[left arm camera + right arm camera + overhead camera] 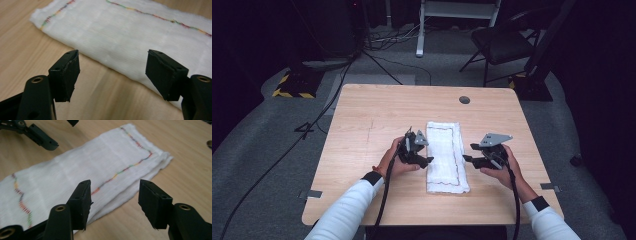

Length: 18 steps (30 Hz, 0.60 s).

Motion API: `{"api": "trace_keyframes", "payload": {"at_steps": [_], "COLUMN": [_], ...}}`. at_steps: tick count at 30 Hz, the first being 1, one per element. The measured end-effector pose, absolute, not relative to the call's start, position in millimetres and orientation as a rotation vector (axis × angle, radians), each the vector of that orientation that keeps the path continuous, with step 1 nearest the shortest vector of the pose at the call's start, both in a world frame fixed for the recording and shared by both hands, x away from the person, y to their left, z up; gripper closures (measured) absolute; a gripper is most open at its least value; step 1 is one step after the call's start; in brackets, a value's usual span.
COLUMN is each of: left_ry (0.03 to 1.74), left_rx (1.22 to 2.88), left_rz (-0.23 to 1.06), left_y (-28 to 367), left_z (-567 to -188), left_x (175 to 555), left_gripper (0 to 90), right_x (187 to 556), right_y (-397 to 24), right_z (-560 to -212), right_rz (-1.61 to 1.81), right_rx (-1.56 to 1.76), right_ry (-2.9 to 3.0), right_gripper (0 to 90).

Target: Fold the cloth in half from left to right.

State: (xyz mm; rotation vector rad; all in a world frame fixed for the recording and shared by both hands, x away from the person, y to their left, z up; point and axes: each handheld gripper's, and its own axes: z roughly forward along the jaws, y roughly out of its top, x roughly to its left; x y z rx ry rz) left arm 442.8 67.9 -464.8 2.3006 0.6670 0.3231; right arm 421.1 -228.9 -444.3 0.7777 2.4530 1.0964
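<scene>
Your folded white cloth (446,156), edged with multicoloured stitching, lies flat mid-bench (377,115), running away from you. Your left hand-held gripper (428,151) sits just beside its left edge, jaws spread and empty. Your right hand-held gripper (468,153) faces the right edge, jaws likewise apart, holding nothing.

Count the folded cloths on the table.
1. A single white folded cloth with multicoloured stitching lies mid-table, between the left gripper and right gripper; both grippers' jaws are open.
</scene>
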Motion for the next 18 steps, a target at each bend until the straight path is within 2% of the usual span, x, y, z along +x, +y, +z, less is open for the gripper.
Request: {"api": "trace_keyframes", "payload": {"at_steps": [11, 18], "left_ry": [0.808, 0.910], "left_rx": [2.259, 2.215], "left_rz": [0.397, 0.369], "left_y": [62.8, 54.9], "left_z": [-463.2, -473.0], "left_x": [501.4, 532.1], "left_gripper": [27.6, 27.7], "right_x": [487.3, 518.5], "right_y": [-215.4, -205.3], "right_z": [-443.7, -455.2], "right_rz": [1.011, 0.980], "right_rx": [0.912, 0.998], "right_ry": [2.391, 2.365], "right_gripper": [45.2, 46.1]}}
